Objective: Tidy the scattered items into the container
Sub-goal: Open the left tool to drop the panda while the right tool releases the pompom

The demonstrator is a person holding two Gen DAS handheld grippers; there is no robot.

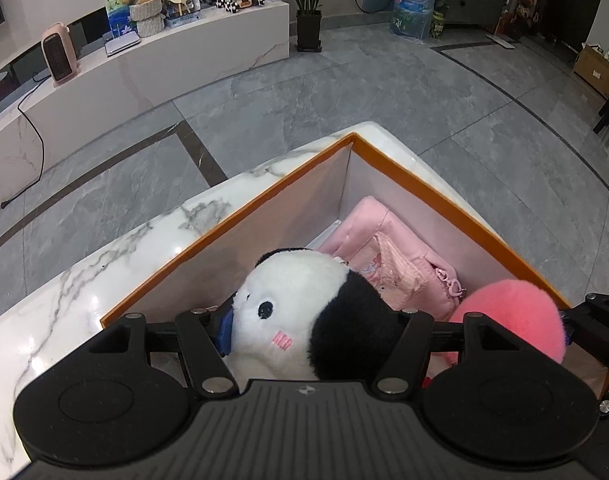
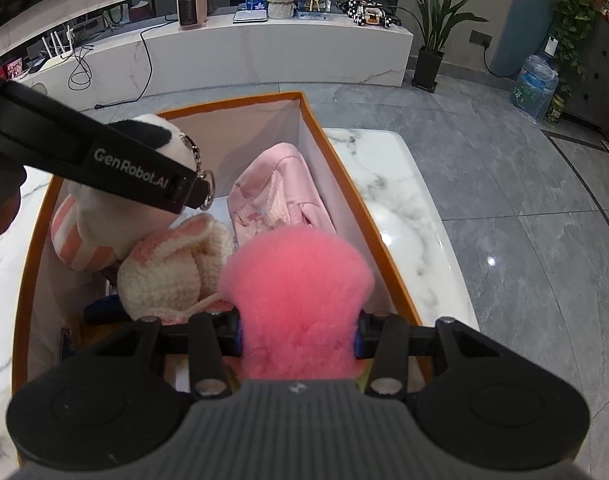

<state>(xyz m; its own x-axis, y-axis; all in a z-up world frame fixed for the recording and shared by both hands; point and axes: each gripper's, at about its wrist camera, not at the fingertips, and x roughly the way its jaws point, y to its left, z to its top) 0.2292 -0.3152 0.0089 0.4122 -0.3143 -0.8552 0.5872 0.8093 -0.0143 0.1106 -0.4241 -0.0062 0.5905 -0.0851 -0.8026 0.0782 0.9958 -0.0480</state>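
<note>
In the left wrist view, the left gripper (image 1: 304, 328) is closed on a black-and-white panda plush (image 1: 304, 312), its fingers pressed into the toy's sides. It hangs over the near end of an orange-rimmed box (image 1: 444, 196) that stands on a white marble table (image 1: 84, 280). Ahead of the gripper, inside the box, lies a pink quilted bag (image 1: 392, 256). Just to the gripper's right sits a fluffy pink pom-pom (image 1: 512, 316).

In the right wrist view, the right gripper (image 2: 298, 336) clamps the pink pom-pom (image 2: 296, 280) between its fingers, over the box (image 2: 352, 176). Ahead and to its left lies a cream crocheted bunny (image 2: 172, 268), touching the pom-pom's fluff. Farther left, the left gripper (image 2: 136, 172) holds the panda plush (image 2: 116, 200), a metal keyring (image 2: 202, 176) dangling from it. The pink bag (image 2: 276, 192) leans against the far right wall.
</note>
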